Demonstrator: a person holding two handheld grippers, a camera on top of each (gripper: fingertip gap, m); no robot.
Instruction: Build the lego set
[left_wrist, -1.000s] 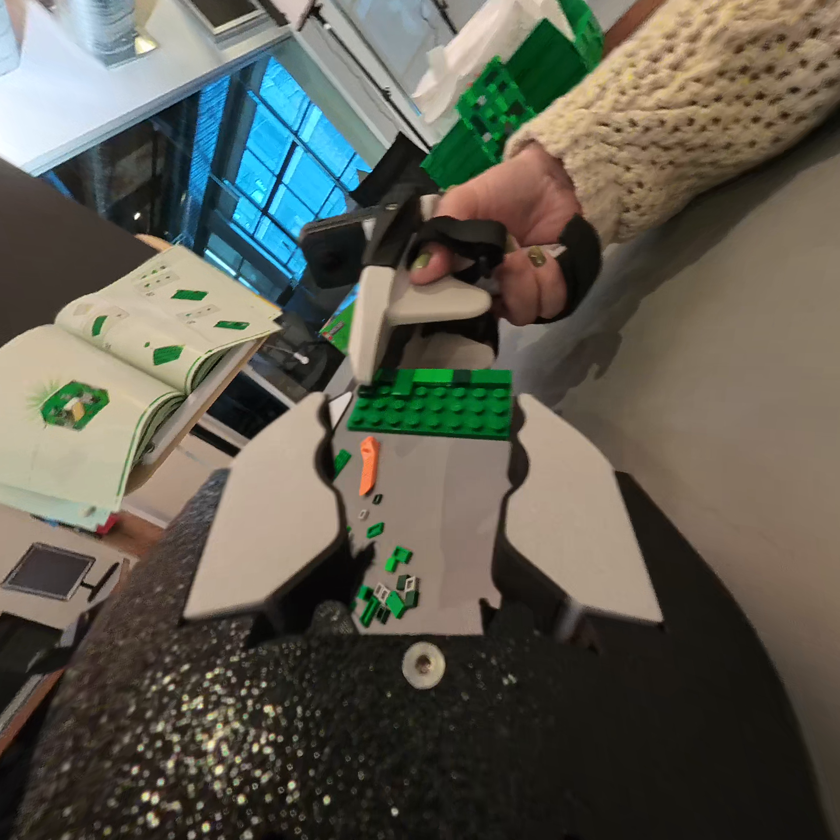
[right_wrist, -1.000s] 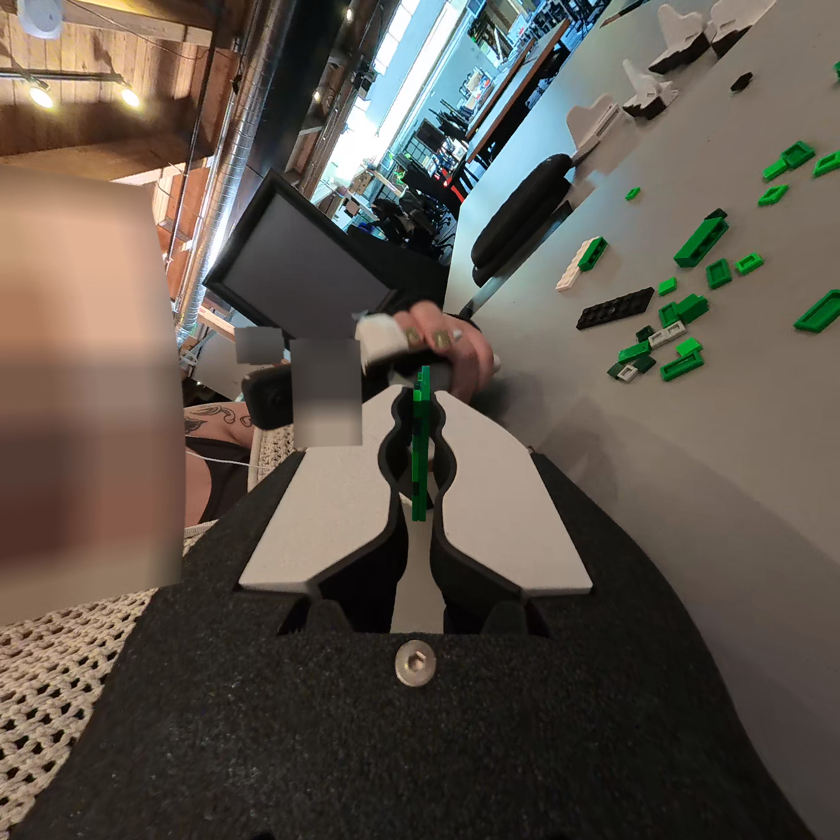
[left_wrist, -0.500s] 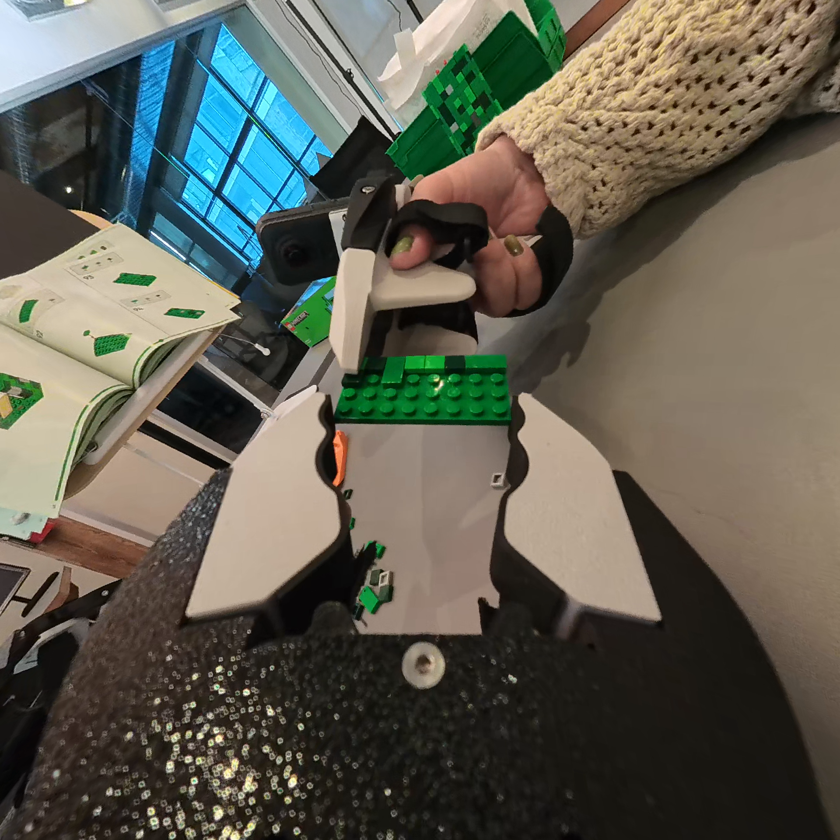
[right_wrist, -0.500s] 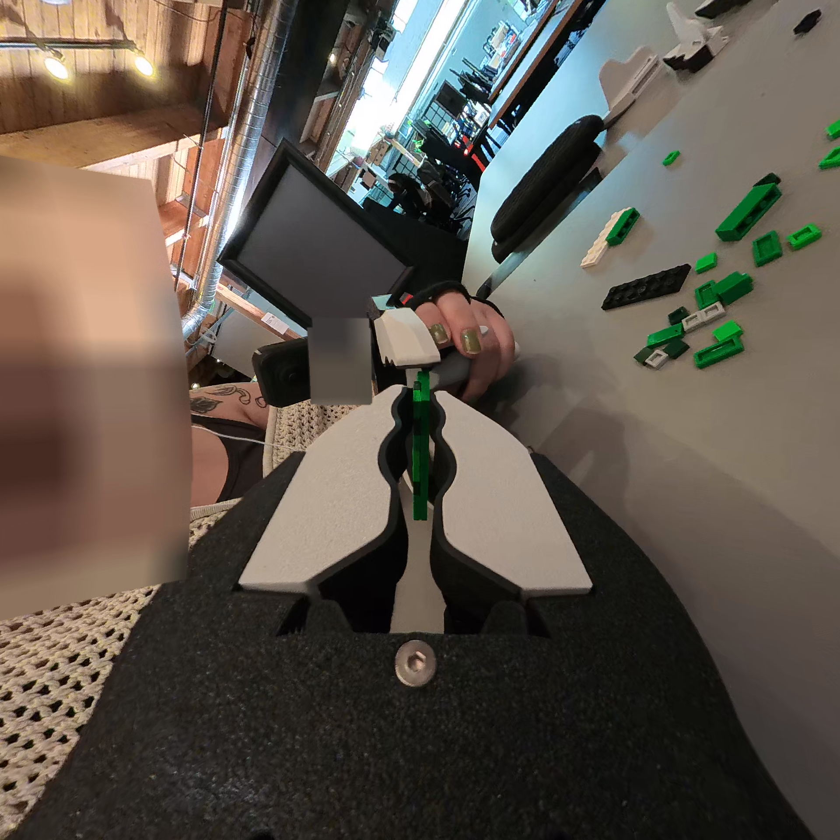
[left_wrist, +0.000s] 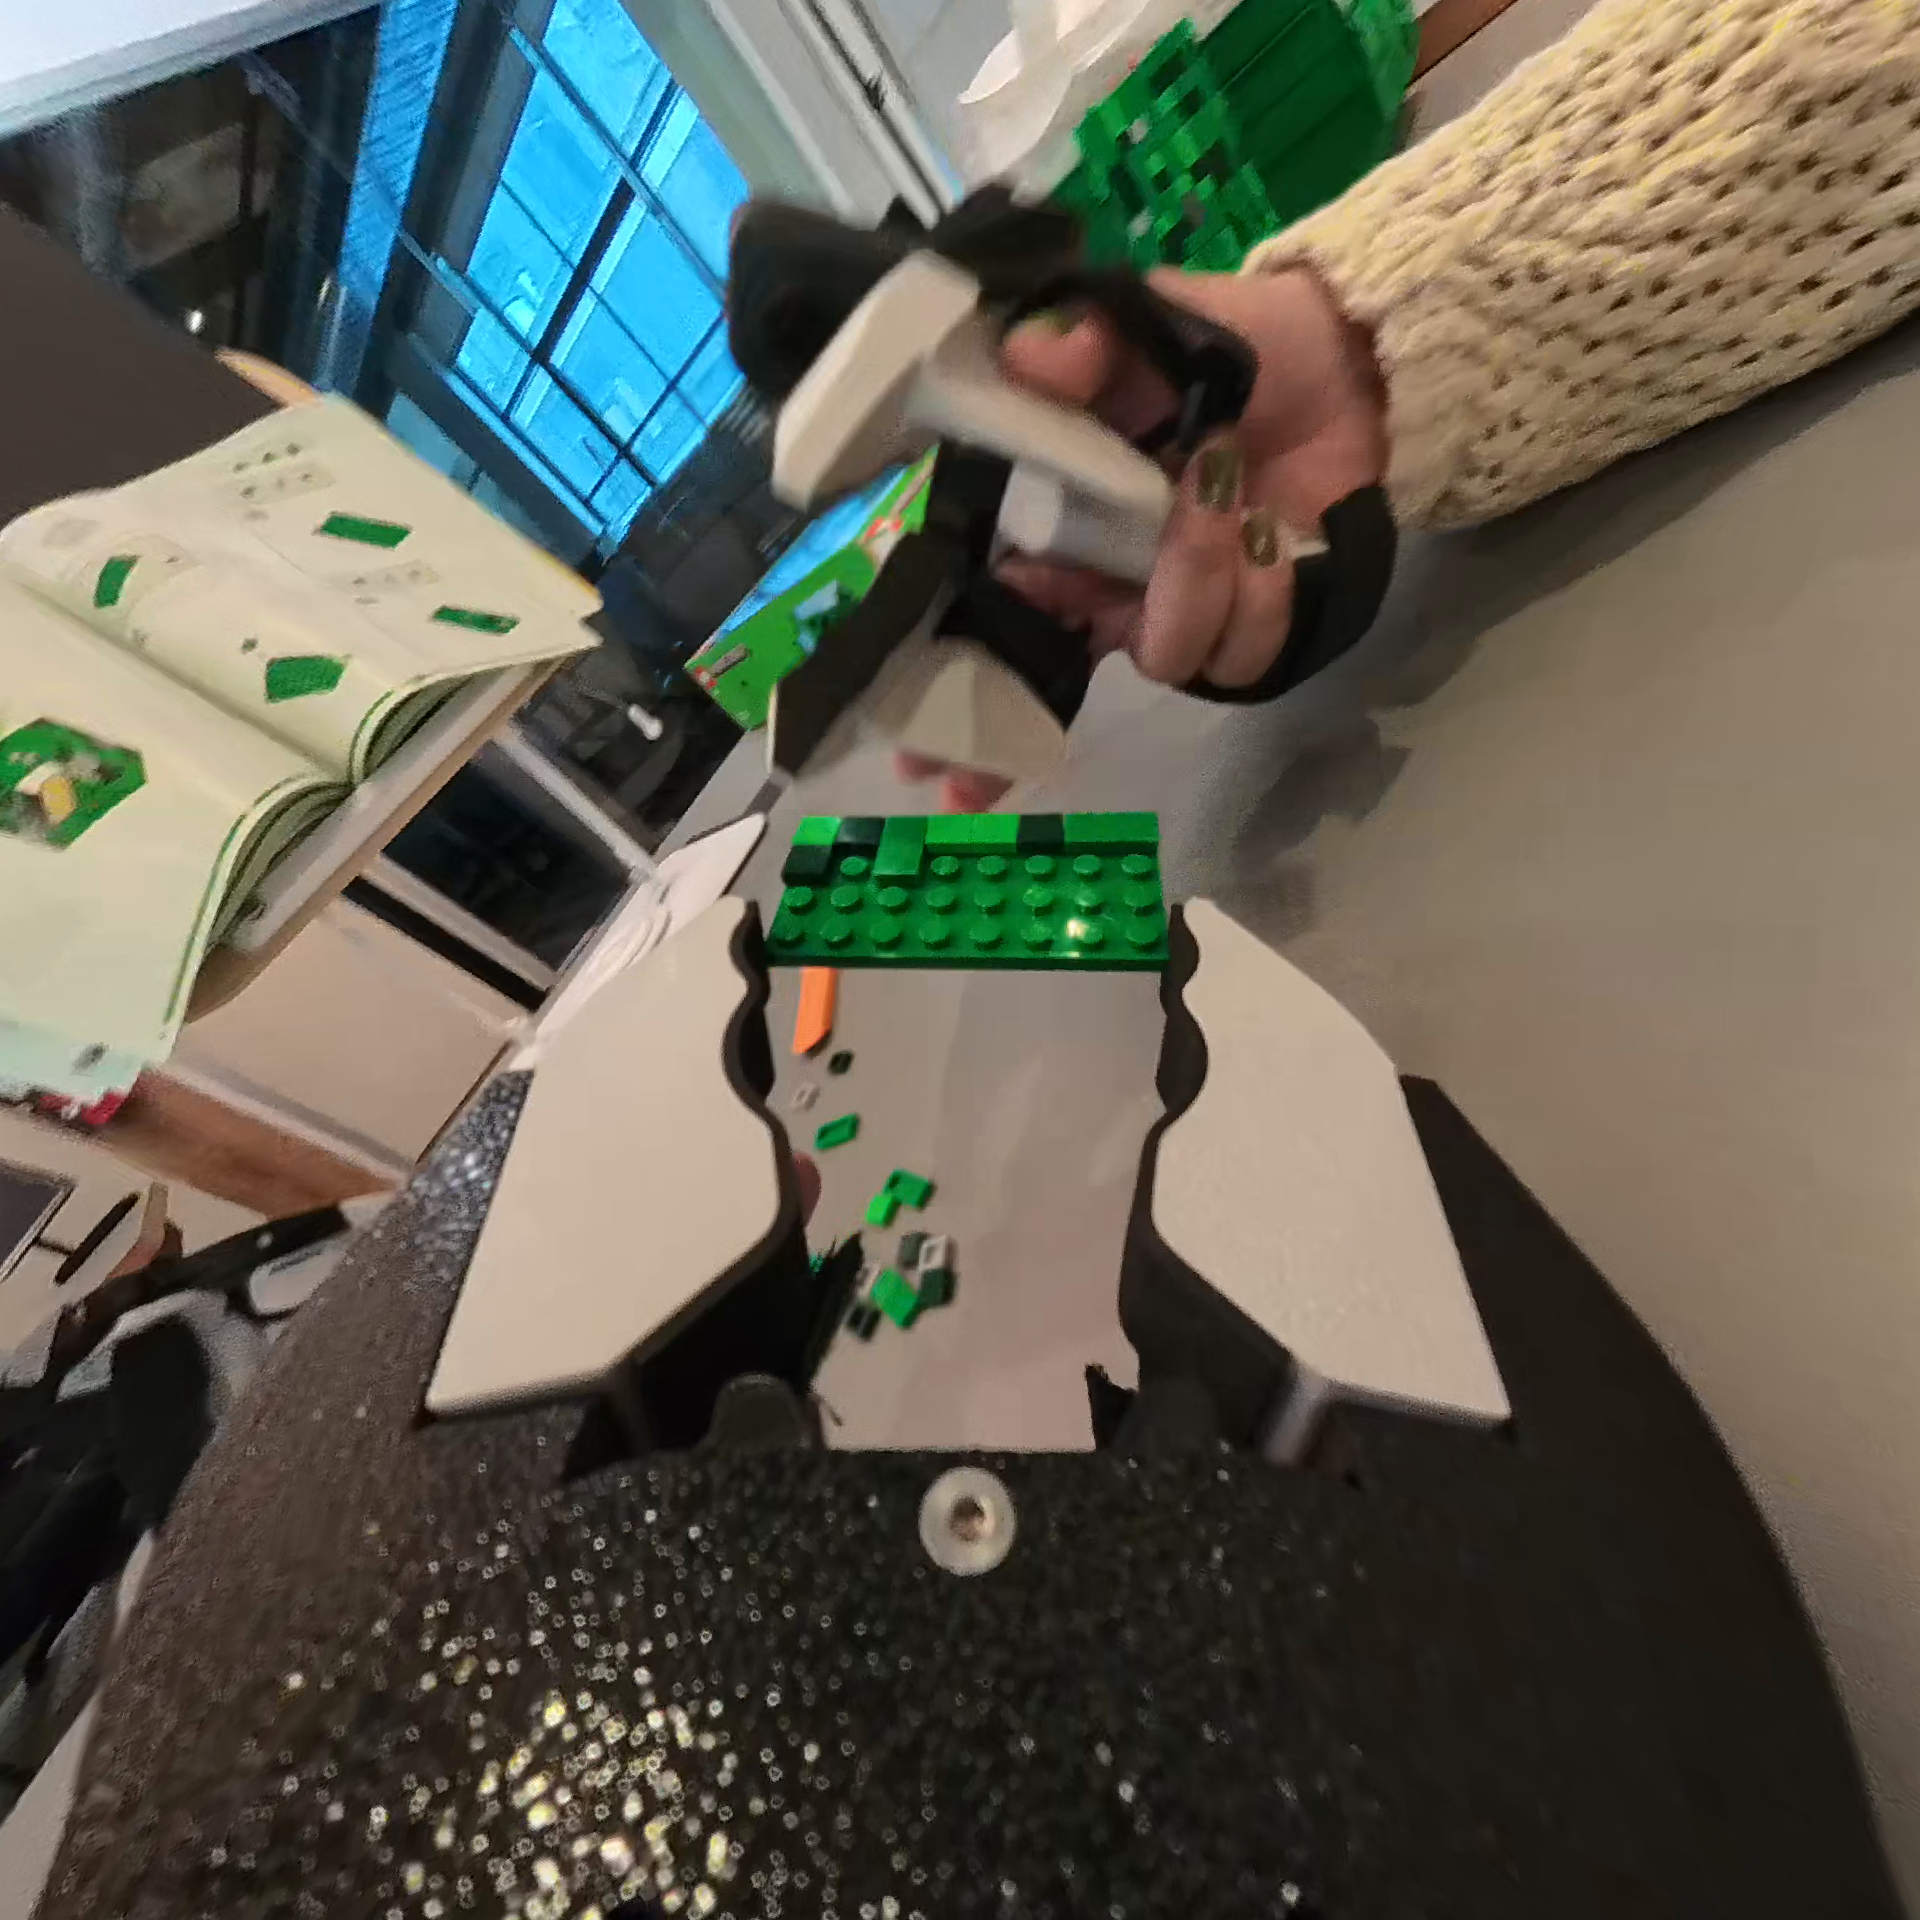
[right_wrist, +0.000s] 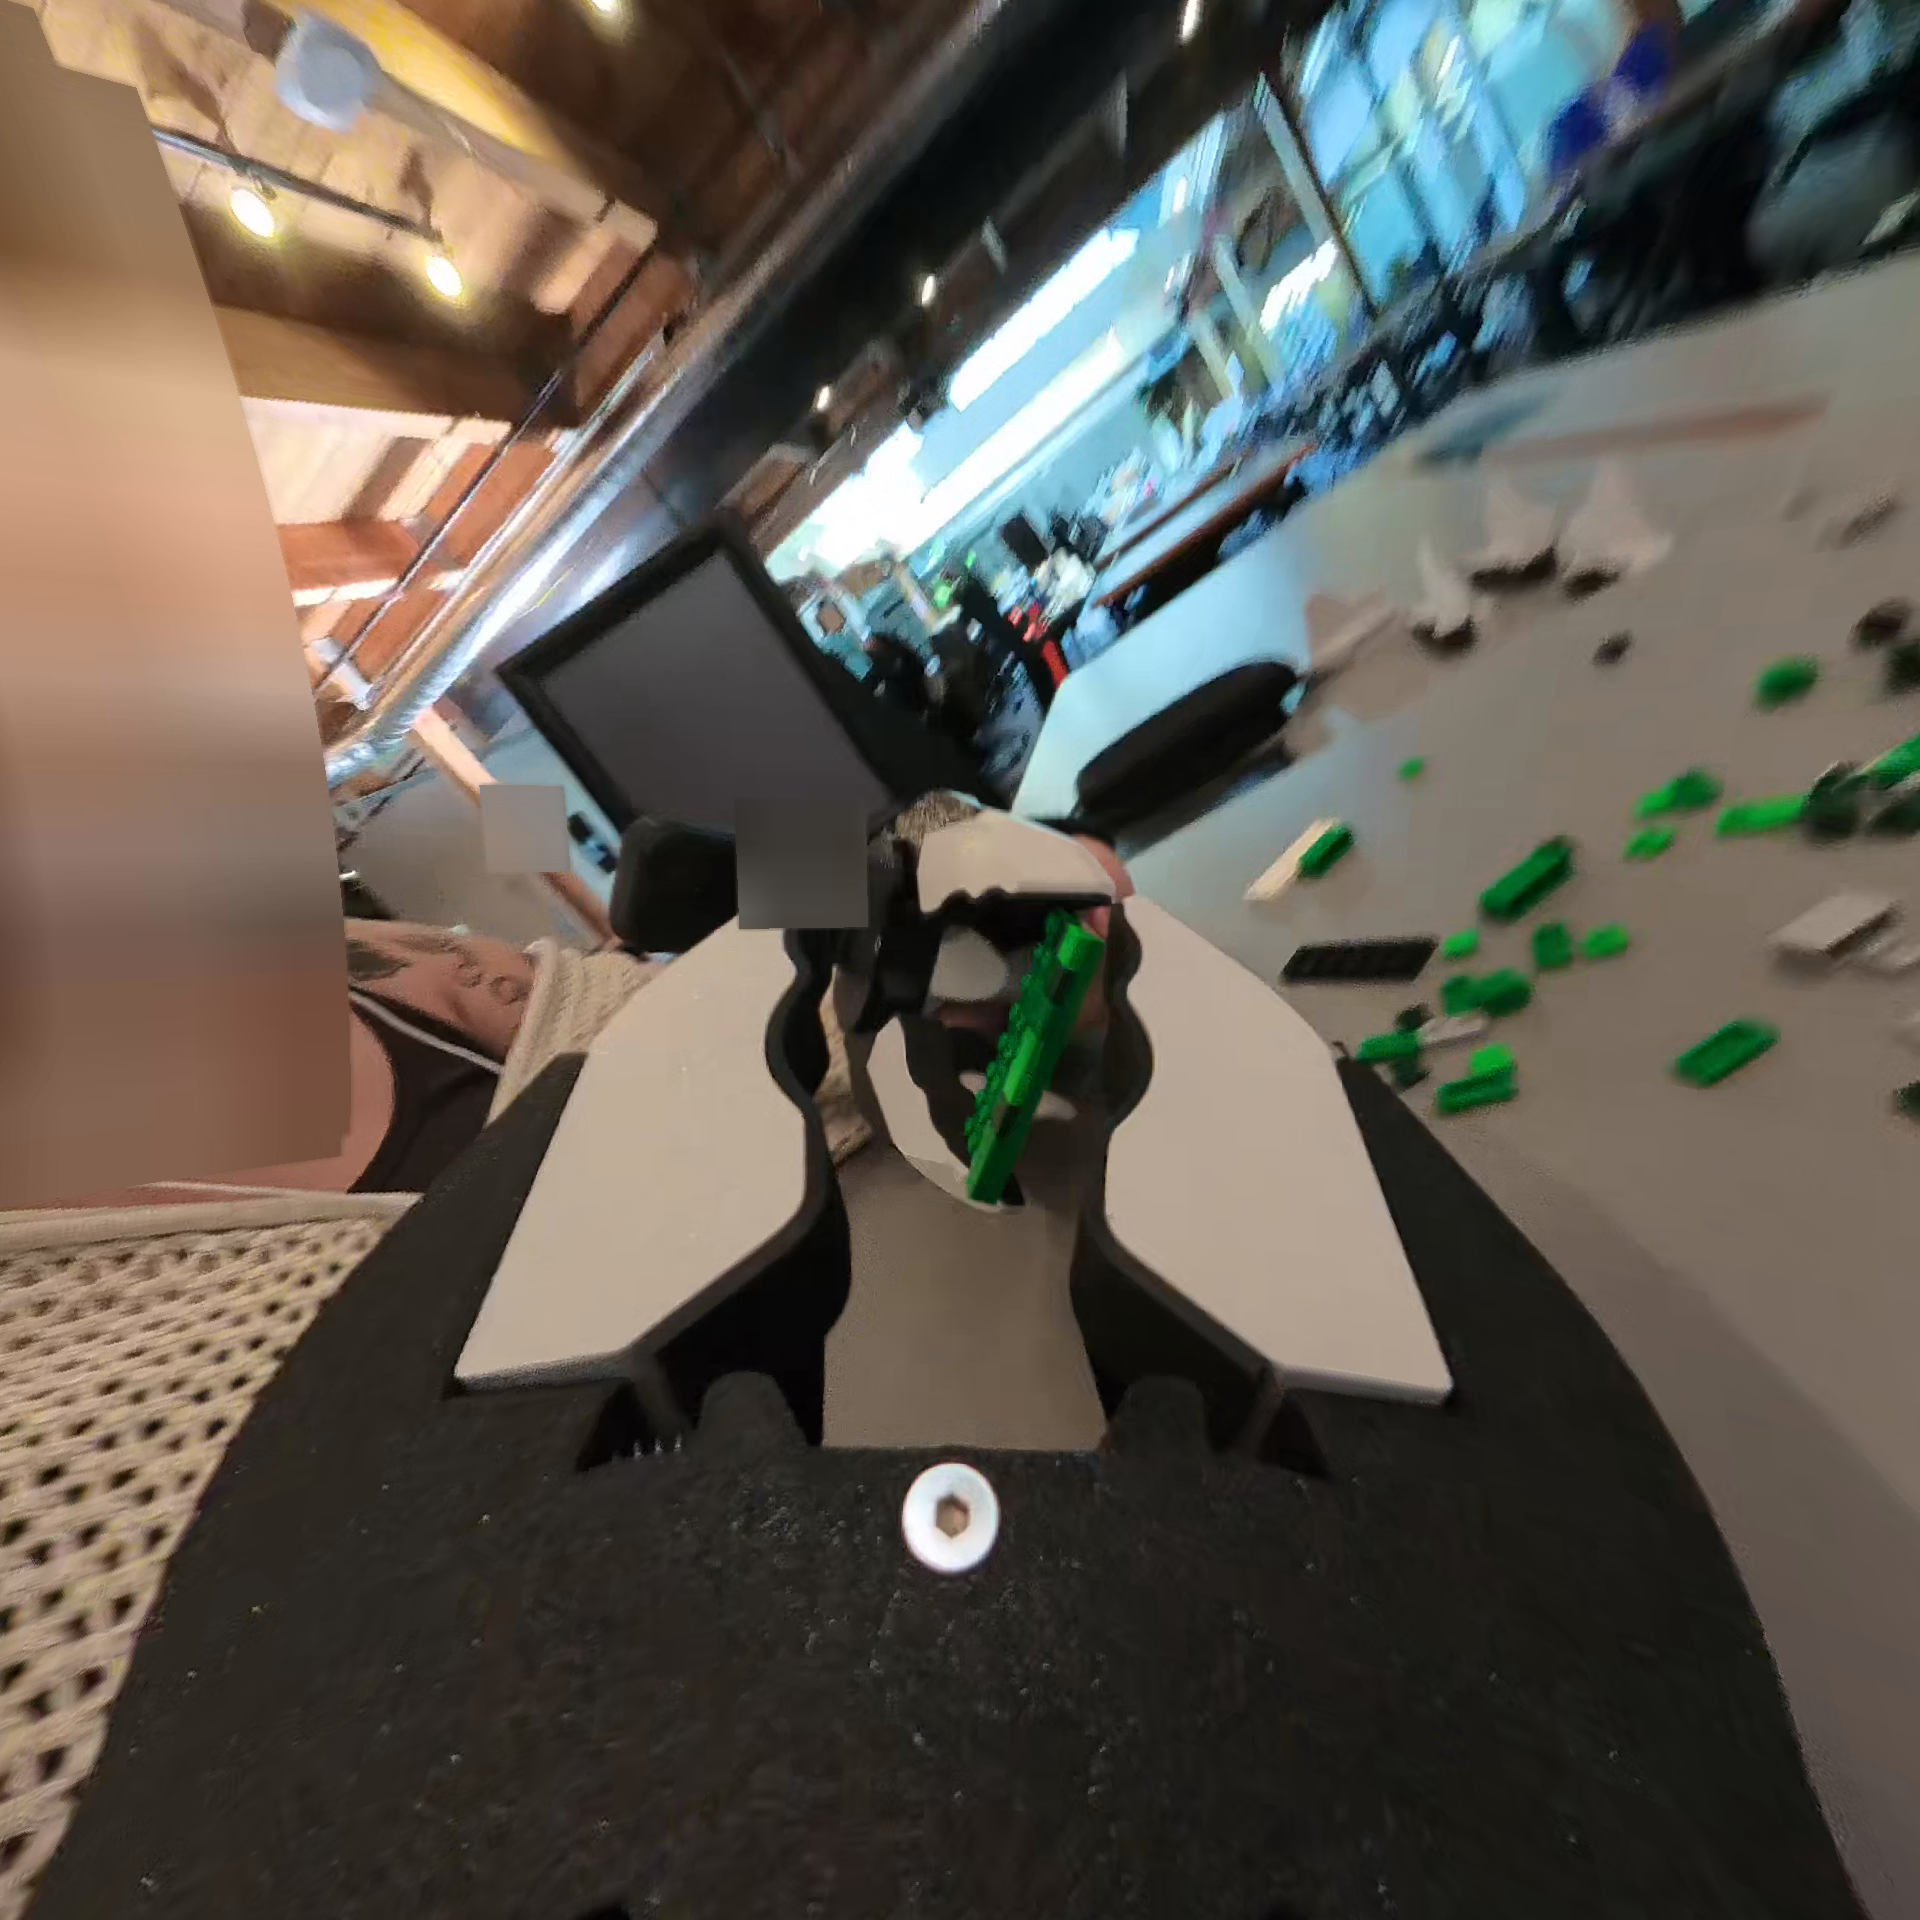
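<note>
— The green plate (left_wrist: 966, 904), where has it got to? I can't see from here.

— It's up off the grey table (left_wrist: 1621, 935), clamped by its two short ends between the fingers of the left gripper (left_wrist: 966, 940). Studs face the camera, and a row of light and dark green tiles runs along its far edge. The jaws are spread wide, but only because the plate fills the whole gap.

— And the other hand?

— The right gripper (right_wrist: 961, 1039) has its jaws parted with nothing between them; in its own view the plate stands edge-on just ahead of its fingers and apart from them. From the left wrist view you can see the right hand (left_wrist: 1236, 499) lifted above and behind the plate, blurred.

— So which step is this?

— I'd say between pieces: one row is on, and the right gripper is free to fetch the next.

— From where?

— The loose green pieces (right_wrist: 1507, 997) scattered on the table, with a black plate (right_wrist: 1361, 958) among them. There's an orange piece (left_wrist: 814, 1010) lying there too. The instruction booklet (left_wrist: 260, 665) stands open at the left.

— What does the next move need?

— Picking the right small piece, closing on it squarely, then lining it up over the studs while the left gripper keeps the plate steady. Press too hard off-centre and I'd guess the plate could twist in that end-on grip.
</note>
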